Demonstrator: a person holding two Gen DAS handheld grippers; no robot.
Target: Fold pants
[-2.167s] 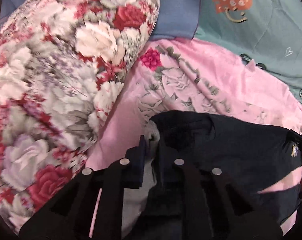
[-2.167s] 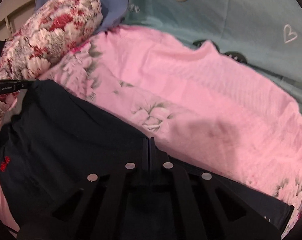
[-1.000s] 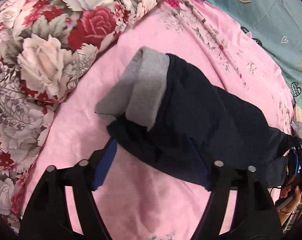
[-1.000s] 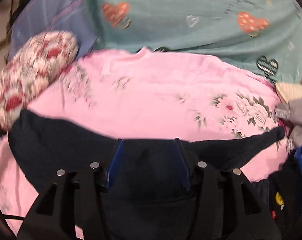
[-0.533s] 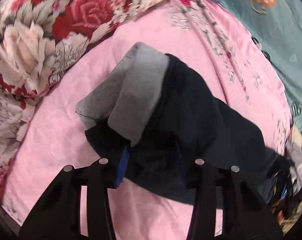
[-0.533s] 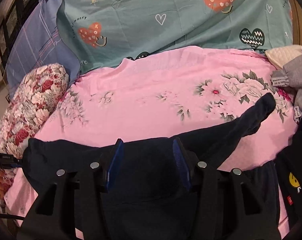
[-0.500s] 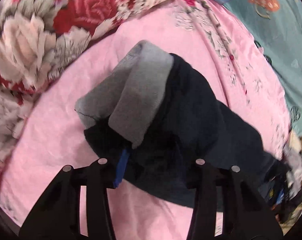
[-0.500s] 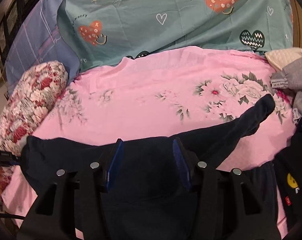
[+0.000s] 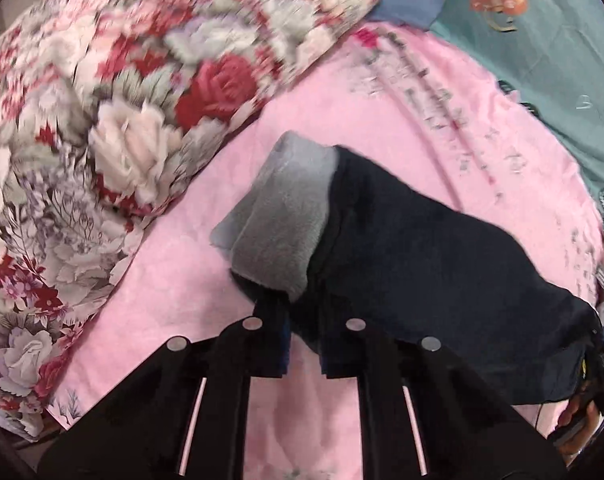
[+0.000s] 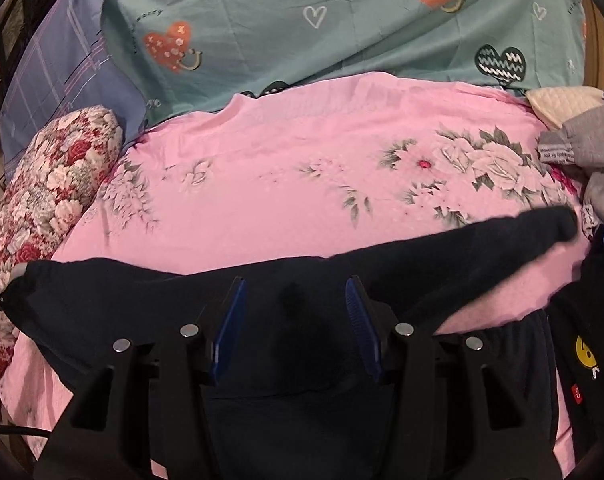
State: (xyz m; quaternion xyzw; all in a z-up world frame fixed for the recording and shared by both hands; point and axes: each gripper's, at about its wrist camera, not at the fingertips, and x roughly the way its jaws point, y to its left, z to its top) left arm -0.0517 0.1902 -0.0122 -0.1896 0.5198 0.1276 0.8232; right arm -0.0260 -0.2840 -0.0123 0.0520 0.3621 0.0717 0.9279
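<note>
Surroundings: pink floral sheet [image 10: 286, 200] covers the bed. Rose-print quilt roll [image 9: 102, 128] bulks up left of and beyond the left gripper [image 9: 303, 344]; teal heart-print sheet [image 10: 321, 20] lies far beyond the right gripper [image 10: 294, 328], with a blue plaid pillow [image 10: 58, 76] at its left. Grey clothes [image 10: 593, 148] and a dark garment with a yellow smiley [image 10: 585, 352] are piled off to the right gripper's right. Nothing blocks either gripper.

Dark navy pants [image 9: 421, 264]: waist end, its grey fleece lining [image 9: 282, 216] turned out, sits just ahead of the left gripper; the cloth stretches away to its right. Under the right gripper the fabric passes between the spread blue pads [image 10: 230, 320], which do not pinch it.

Left jaws have just been closing and are now clenched on the pants' near edge; a second ago they stood wide around it. Right jaws are unchanged, released.
</note>
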